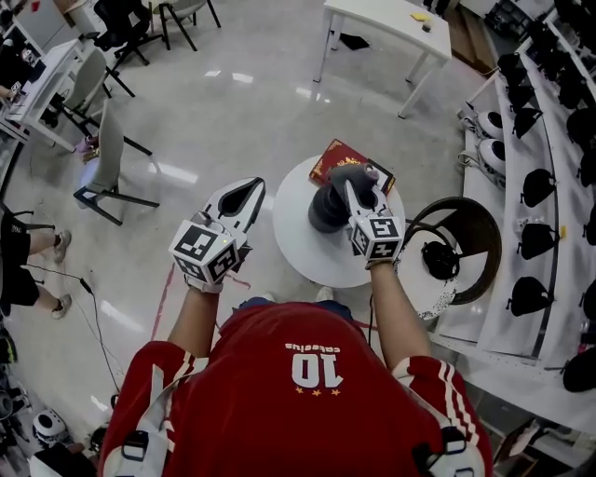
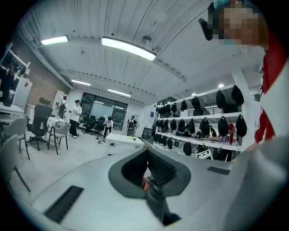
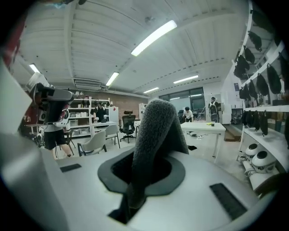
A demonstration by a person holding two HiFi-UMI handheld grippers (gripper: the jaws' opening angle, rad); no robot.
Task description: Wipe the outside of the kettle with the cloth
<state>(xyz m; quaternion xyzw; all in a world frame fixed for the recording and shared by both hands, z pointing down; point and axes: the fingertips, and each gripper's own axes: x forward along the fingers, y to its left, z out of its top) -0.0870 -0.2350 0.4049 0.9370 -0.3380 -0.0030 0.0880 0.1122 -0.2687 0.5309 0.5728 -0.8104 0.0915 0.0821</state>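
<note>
My right gripper (image 1: 354, 183) is raised over the round white table (image 1: 298, 244), shut on a grey fluffy cloth (image 1: 348, 173). In the right gripper view the cloth (image 3: 156, 131) stands up out of the shut jaws of that gripper (image 3: 145, 159). A dark rounded shape (image 1: 327, 211) lies just under the cloth; I cannot tell whether it is the kettle or hanging cloth. My left gripper (image 1: 252, 187) is held up to the left of the table, apart from it. Its jaws (image 2: 148, 152) are shut with nothing held, pointing out into the room.
A red book (image 1: 333, 156) lies at the table's far edge. A round dark bin (image 1: 473, 244) stands at the right, beside white shelves of black helmets (image 1: 538, 186). A grey chair (image 1: 107, 163) is at the left, and a white desk (image 1: 386, 20) is at the back.
</note>
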